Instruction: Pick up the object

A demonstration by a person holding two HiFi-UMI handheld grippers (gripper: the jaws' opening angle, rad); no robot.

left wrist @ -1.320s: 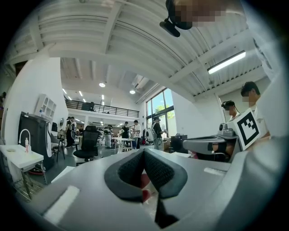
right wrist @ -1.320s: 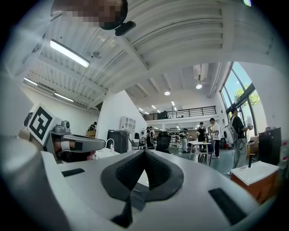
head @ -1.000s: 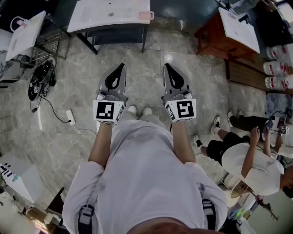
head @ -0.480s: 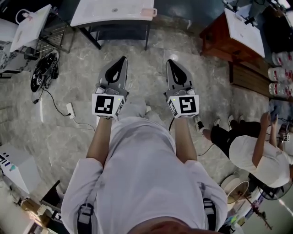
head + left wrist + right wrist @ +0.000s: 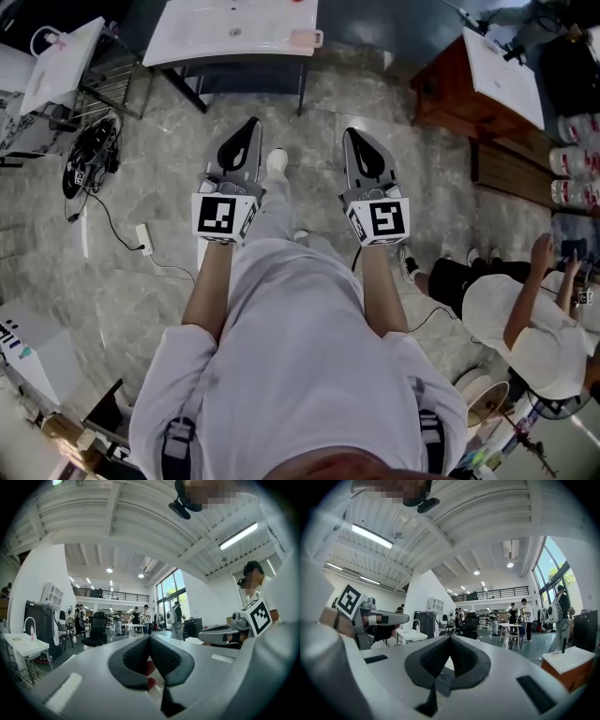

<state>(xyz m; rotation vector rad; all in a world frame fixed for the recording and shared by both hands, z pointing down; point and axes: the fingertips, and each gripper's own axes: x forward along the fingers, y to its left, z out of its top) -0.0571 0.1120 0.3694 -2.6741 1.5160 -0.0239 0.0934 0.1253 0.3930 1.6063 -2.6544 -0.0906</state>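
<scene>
I see no object between or near the jaws. In the head view my left gripper (image 5: 251, 124) and right gripper (image 5: 352, 133) are held side by side at waist height over the marble floor, both pointing forward. Each has its jaws shut with the tips touching and nothing in them. The left gripper view shows the left gripper (image 5: 149, 638) closed, with the right gripper (image 5: 220, 634) beside it. The right gripper view shows the right gripper (image 5: 450, 638) closed as well, with the left gripper (image 5: 389, 618) off to its left. A white table (image 5: 234, 37) with a small pink item (image 5: 305, 37) at its corner stands ahead.
A brown cabinet with a white top (image 5: 450, 84) stands ahead on the right. Cables and a power strip (image 5: 143, 239) lie on the floor at the left, by a black device (image 5: 89, 155). A person in white (image 5: 525, 319) crouches at the right. My white shoe (image 5: 276, 161) is forward between the grippers.
One shoe has swung forward between the grippers as the person walks. Both grippers stay shut and level. The crouching person at the right has slid lower in the view.
</scene>
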